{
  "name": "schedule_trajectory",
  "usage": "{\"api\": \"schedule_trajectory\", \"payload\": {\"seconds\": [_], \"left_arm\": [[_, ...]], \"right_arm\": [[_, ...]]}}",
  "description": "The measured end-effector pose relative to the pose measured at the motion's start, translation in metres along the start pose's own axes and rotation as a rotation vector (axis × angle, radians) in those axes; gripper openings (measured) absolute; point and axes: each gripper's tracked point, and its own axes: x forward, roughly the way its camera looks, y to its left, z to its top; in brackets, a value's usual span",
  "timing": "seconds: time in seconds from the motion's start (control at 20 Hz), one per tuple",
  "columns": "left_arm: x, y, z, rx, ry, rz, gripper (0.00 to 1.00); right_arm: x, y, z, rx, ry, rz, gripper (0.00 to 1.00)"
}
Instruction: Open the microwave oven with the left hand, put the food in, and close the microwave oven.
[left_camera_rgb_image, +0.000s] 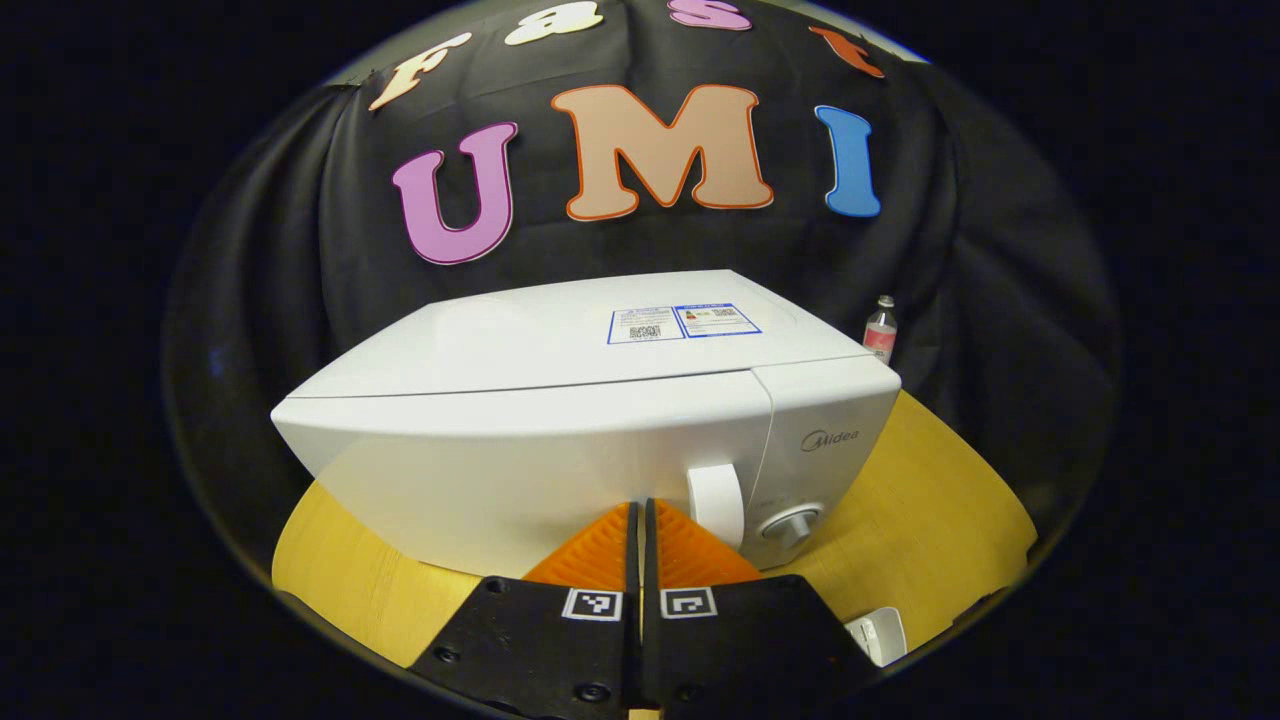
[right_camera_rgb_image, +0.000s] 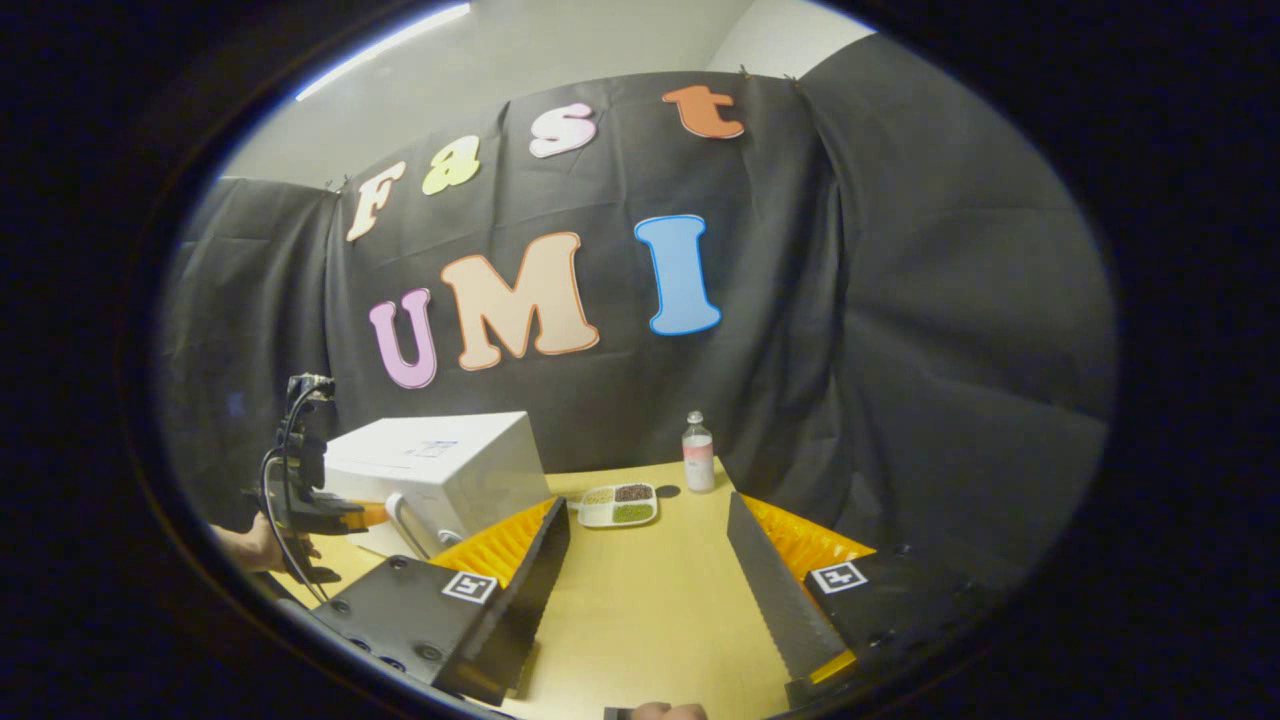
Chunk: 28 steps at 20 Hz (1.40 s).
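A white microwave oven (left_camera_rgb_image: 560, 420) stands on the wooden table with its door closed. On the door's right side sits the white handle (left_camera_rgb_image: 715, 503), with a round knob (left_camera_rgb_image: 790, 525) beside it. My left gripper (left_camera_rgb_image: 640, 510) is shut with nothing in it, its tips close to the door just left of the handle. The right gripper view shows the microwave (right_camera_rgb_image: 440, 465) at the left, the left gripper (right_camera_rgb_image: 365, 516) in front of it, and a hand (right_camera_rgb_image: 245, 545) holding it. A white divided food tray (right_camera_rgb_image: 618, 505) lies farther back on the table. My right gripper (right_camera_rgb_image: 647, 502) is open above the table.
A small bottle with a pink label (right_camera_rgb_image: 697, 452) stands at the back of the yellow wooden table (right_camera_rgb_image: 640, 610), right of the microwave, and the same bottle (left_camera_rgb_image: 880, 330) appears behind the oven's right corner. A white object's corner (left_camera_rgb_image: 880, 635) lies near the table's front edge.
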Motion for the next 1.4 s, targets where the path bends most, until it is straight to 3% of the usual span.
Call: {"api": "schedule_trajectory", "payload": {"seconds": [0.3,0.55,0.9,1.4], "left_arm": [[-0.01,-0.004,-0.002,-0.01,-0.004,-0.023,0.0],[-0.051,-0.007,-0.003,-0.067,-0.006,-0.053,0.0],[-0.119,0.027,0.037,-0.127,-0.107,-0.031,0.0],[-0.176,0.082,0.1,-0.065,-0.28,0.022,0.0]], "right_arm": [[0.0,0.007,0.003,-0.001,-0.008,-0.007,0.87],[0.004,0.023,-0.004,0.005,0.011,0.011,0.87],[0.023,0.083,-0.003,0.013,0.006,0.09,0.87],[0.035,0.179,-0.012,-0.006,0.012,0.194,0.87]]}}
